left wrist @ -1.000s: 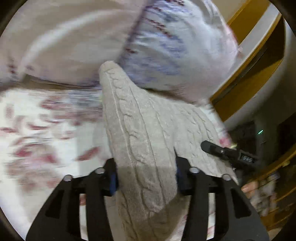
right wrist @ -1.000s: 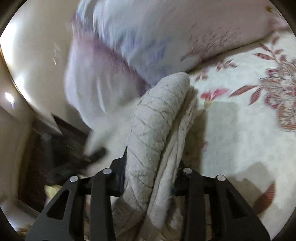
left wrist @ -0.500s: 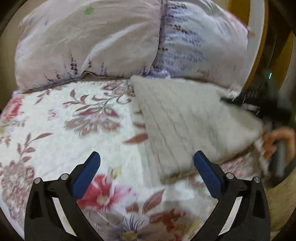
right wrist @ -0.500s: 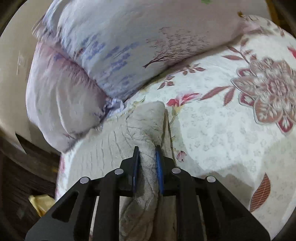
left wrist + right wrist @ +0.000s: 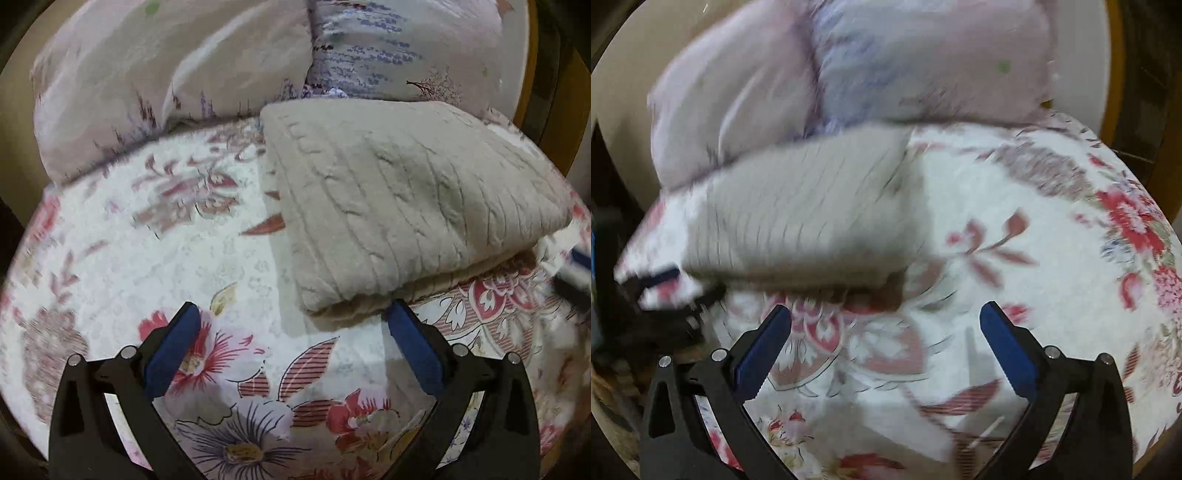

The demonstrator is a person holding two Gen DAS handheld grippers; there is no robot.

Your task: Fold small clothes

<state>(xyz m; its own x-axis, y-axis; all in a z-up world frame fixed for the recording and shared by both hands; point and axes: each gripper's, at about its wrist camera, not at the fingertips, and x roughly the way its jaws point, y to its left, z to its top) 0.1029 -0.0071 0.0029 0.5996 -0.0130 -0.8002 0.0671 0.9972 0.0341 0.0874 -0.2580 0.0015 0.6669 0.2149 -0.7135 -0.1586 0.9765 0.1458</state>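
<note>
A beige cable-knit sweater (image 5: 399,199) lies folded on the floral bedspread (image 5: 147,251), close to the pillows. My left gripper (image 5: 291,325) is open and empty, just in front of the sweater's near edge. In the right wrist view the sweater (image 5: 805,218) lies left of centre, blurred by motion. My right gripper (image 5: 884,325) is open and empty, a little back from the sweater's near edge. The right gripper shows blurred at the far right of the left wrist view (image 5: 572,280). The left gripper shows at the far left of the right wrist view (image 5: 661,291).
Two pale floral pillows (image 5: 177,74) lie against the headboard behind the sweater. A wooden bed frame (image 5: 535,74) runs along the right. The bed's edge drops off at the left of the right wrist view (image 5: 613,332).
Both grippers have let go of the sweater and opened. The sweater now lies folded flat on the bed. Both grippers have pulled back from it.
</note>
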